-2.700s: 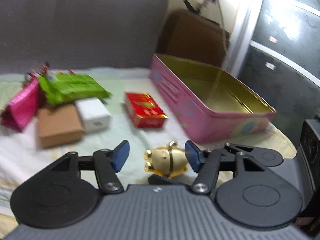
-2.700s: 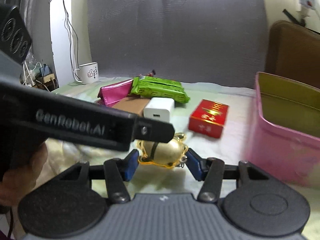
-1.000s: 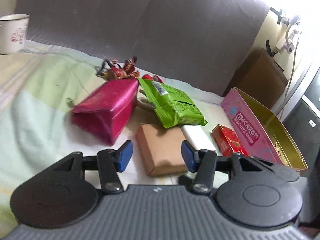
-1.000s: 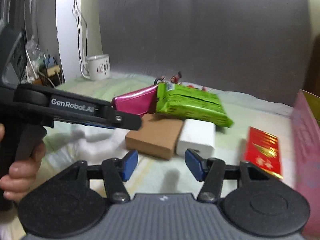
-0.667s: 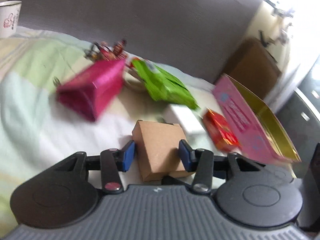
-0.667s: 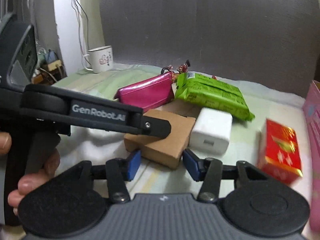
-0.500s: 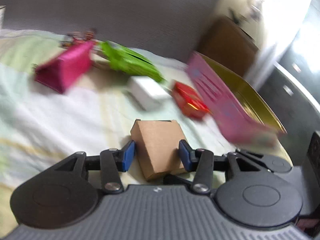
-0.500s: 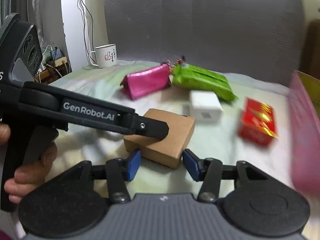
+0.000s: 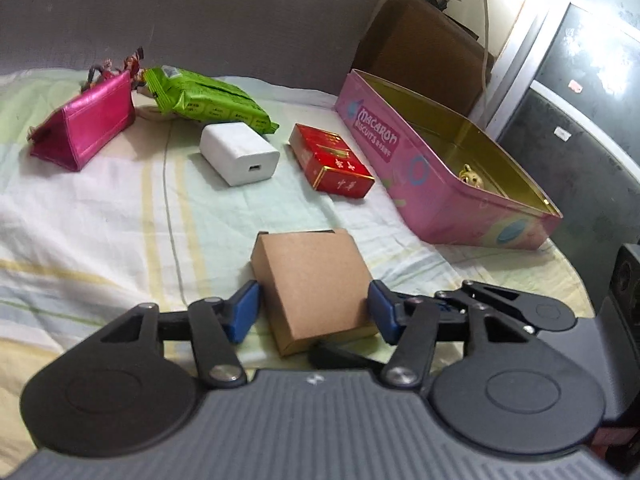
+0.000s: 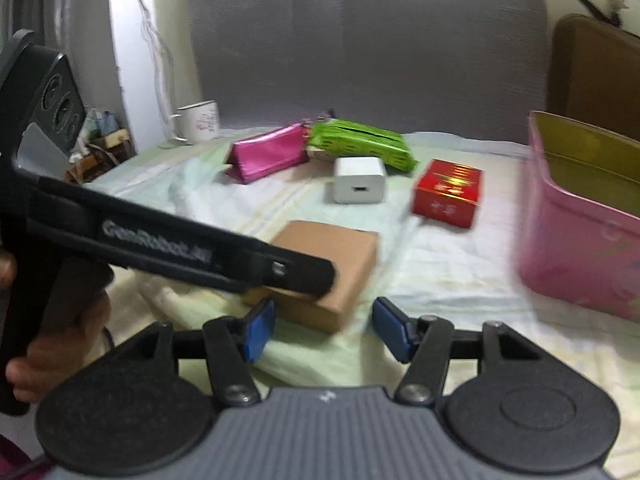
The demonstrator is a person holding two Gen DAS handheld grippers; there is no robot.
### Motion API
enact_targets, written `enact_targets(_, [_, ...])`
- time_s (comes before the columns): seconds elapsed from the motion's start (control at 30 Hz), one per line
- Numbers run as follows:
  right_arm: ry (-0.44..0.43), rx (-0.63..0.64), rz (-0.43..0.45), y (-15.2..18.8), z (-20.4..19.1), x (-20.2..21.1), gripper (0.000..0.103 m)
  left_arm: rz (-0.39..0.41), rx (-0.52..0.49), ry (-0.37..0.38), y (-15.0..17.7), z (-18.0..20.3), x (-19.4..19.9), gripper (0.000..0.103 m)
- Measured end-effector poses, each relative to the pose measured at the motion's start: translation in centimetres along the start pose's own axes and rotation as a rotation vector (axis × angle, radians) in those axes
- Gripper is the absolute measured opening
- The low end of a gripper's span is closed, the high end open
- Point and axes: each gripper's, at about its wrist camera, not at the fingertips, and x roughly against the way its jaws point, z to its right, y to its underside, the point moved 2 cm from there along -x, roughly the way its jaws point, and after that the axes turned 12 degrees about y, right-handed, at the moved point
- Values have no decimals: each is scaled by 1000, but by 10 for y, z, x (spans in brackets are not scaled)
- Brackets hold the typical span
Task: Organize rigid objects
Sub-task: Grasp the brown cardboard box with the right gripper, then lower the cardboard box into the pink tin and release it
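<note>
My left gripper [image 9: 312, 310] is shut on a brown cardboard box [image 9: 314, 284] and holds it above the striped cloth; the box also shows in the right wrist view [image 10: 336, 264], with the left gripper's arm across it. My right gripper [image 10: 322, 330] is open and empty, just in front of the box. A pink macaron tin [image 9: 440, 192] lies open at the right with a gold pig figurine [image 9: 472, 176] inside. A red box [image 9: 332, 164], a white charger [image 9: 240, 154], a green packet [image 9: 204, 98] and a magenta pouch [image 9: 86, 124] lie further back.
A white mug [image 10: 200, 120] stands at the far left by a cluttered shelf [image 10: 96, 152]. A grey backrest [image 9: 200, 12] runs behind the cloth. A brown chair back [image 9: 420, 44] stands behind the tin. A dark cabinet [image 9: 580, 100] is at the right.
My left gripper closed on the brown box among the other items, lifted it and carried it forward and to the right, toward the pink tin. The right gripper stayed open and followed alongside.
</note>
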Motion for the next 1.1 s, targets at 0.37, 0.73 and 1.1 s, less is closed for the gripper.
enact_targets(0.37, [178, -73, 221, -19, 52, 50, 40, 147, -308, 142, -74, 99, -22, 56])
enact_targets(0.73, [387, -239, 179, -31, 166, 38, 40, 16, -293, 219, -101, 133, -155, 56])
enact_targets(1.1, [463, -315, 235, -32, 176, 40, 46, 131, -276, 119, -118, 106, -101, 58])
